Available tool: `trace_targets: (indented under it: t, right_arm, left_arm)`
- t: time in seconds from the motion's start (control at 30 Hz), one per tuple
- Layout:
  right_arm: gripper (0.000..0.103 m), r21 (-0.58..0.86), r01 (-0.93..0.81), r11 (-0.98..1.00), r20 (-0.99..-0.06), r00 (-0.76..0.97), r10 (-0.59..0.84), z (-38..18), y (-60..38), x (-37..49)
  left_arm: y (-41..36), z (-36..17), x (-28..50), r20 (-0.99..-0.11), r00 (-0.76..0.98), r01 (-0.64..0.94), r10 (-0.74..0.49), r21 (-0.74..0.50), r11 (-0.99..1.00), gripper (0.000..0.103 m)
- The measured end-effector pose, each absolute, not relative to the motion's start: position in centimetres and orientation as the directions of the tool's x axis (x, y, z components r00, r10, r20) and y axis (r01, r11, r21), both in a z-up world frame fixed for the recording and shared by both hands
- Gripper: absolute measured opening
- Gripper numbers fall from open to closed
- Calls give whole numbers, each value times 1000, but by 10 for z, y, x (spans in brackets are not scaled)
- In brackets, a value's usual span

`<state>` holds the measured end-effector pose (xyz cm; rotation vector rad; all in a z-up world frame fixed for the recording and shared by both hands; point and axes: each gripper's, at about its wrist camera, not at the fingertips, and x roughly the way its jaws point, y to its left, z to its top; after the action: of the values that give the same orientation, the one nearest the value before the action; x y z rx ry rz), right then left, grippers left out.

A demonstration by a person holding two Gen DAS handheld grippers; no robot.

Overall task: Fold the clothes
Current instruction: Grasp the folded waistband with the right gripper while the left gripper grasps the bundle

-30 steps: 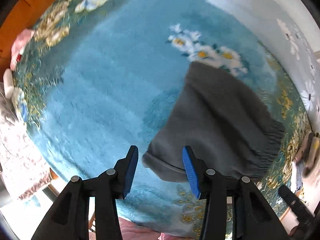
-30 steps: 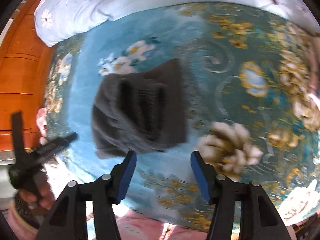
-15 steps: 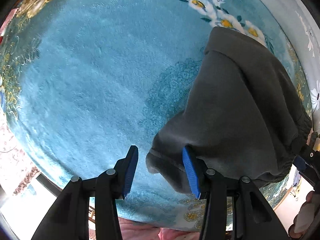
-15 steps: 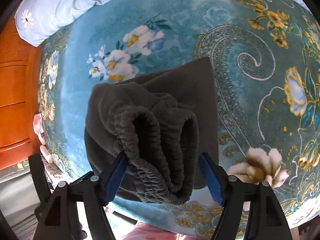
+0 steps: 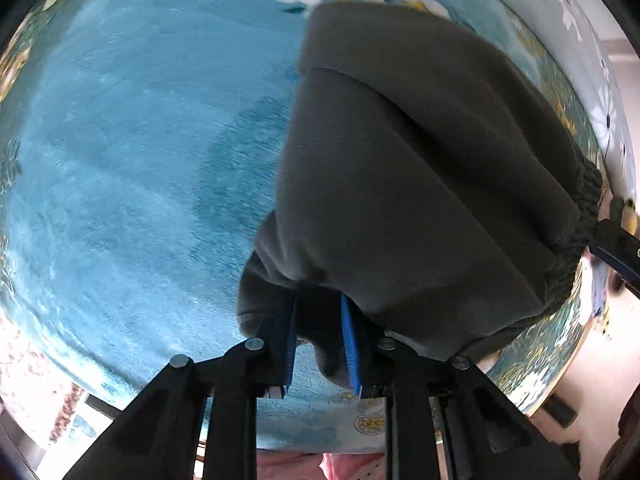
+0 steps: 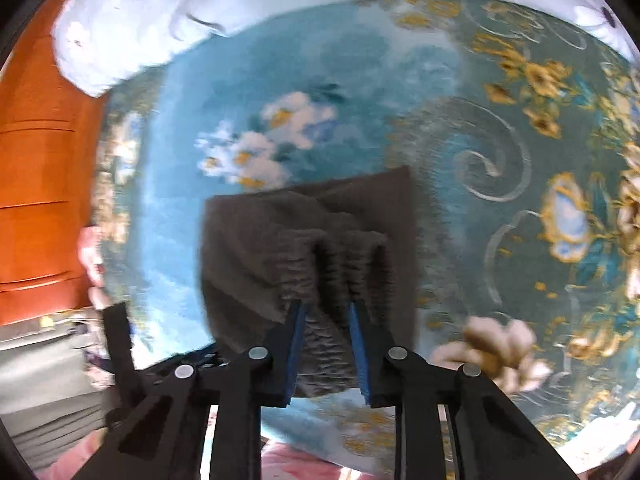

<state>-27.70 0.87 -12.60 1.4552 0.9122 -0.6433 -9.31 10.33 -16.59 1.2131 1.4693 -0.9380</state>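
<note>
A folded dark grey garment [image 5: 420, 168] with an elastic waistband lies on a blue floral blanket [image 5: 132, 152]. My left gripper [image 5: 318, 312] is shut on the garment's folded near corner; grey cloth fills the gap between its blue pads. In the right wrist view my right gripper [image 6: 326, 312] is shut on the gathered elastic waistband [image 6: 336, 256] of the same garment [image 6: 248, 248]. The tip of the right gripper shows at the right edge of the left wrist view [image 5: 616, 248].
A white flowered duvet [image 6: 168, 24] lies along the blanket's far side. An orange wooden cabinet [image 6: 40, 184] stands at the left. The blanket [image 6: 500, 160] carries gold and blue flower patterns. Pink cloth [image 5: 24, 380] lies at the bed's near left edge.
Both grippers moved in onto the garment and closed, the left on the folded corner, the right on the waistband. Half a second ago both were open around the cloth.
</note>
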Motion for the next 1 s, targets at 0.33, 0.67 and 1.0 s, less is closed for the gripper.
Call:
trace_targets:
  t: [0.33,0.67,1.0]
  right_arm:
    - [27,531,789,311,-846,517,132,-89,-6,-212]
    - [22,467,882,58,-866,443,230,-177,-23,-244]
    - [23,455,883,114,-875,419,244,-194,-20,-231]
  left_arm:
    - [105,-153,-100,-978,-44,977,202,0,212,20]
    - [88,-134,-126,-975,-206,968,87,-190,165,28]
    - [78,-201,-117,-953,-223,952,207,-167,257,31]
